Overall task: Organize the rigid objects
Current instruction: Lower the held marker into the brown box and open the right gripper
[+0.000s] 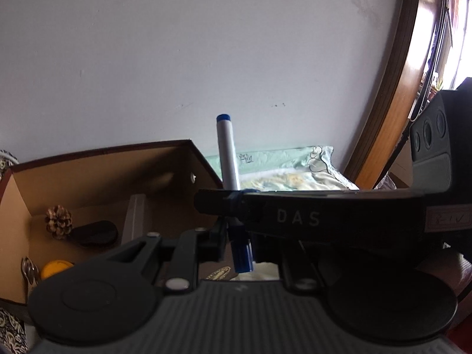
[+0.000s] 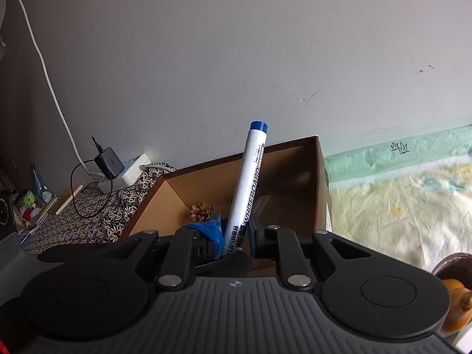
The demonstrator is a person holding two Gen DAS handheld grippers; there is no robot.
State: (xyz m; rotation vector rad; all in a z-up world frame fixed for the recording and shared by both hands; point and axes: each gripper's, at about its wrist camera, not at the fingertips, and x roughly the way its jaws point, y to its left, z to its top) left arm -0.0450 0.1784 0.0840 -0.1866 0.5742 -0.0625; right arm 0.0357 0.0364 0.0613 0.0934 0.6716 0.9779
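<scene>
A white whiteboard marker [image 1: 227,153] [image 2: 249,177] with blue ends stands nearly upright in front of the open cardboard box [image 1: 97,174] [image 2: 295,171]. My right gripper [image 2: 236,233] is shut on its lower barrel; in the left wrist view its fingers cross from the right [image 1: 233,203]. Below that grip, my left gripper [image 1: 239,244] is shut around the blue cap [image 1: 242,253]. Inside the box lie a pine cone [image 1: 58,221] [image 2: 202,211], a black oval object [image 1: 94,233], a yellow round thing [image 1: 56,268] and a metal piece [image 1: 29,270].
A pale green and yellow bedsheet [image 2: 398,200] spreads to the right of the box. On a patterned cloth [image 2: 97,206] to the left lie a power strip with chargers [image 2: 118,171] and cables. A curved wooden frame [image 1: 392,112] rises on the right, with a plain wall behind.
</scene>
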